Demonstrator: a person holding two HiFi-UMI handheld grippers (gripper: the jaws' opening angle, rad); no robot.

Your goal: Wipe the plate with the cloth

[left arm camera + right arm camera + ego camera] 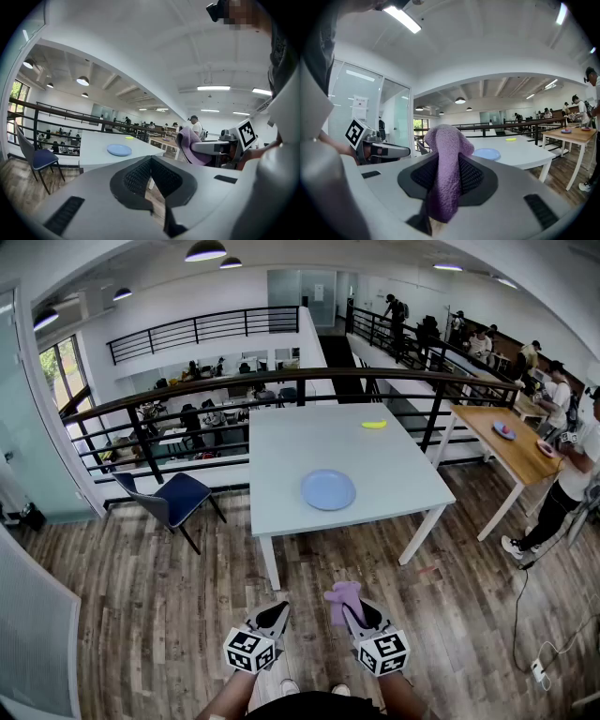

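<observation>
Purple fuzzy cloth (446, 140) is pinched in the right gripper (443, 180). Its jaws are clamped on it, with a wad bulging up above the pads and a tail hanging below. Left gripper (151, 164) is fully closed, pads meeting, nothing between them. Both grippers sit side by side, low in the head view, over the wood plank floor (141, 615). They point roughly level toward the table and are well short of it. Round light-blue plate (328, 490) lies flat on the white rectangular table (281, 442), near the front edge, a bit right of centre. Cloth and plate are well apart, no contact. Small yellow object (374, 425) sits toward the far edge of the same table, well apart from the plate; can't tell what it is. Blue-seated chair (178, 499) stands off the table's left front corner, near the dark metal railing (216, 390). Long wooden table (506, 442) is off to the right, with people around it.
</observation>
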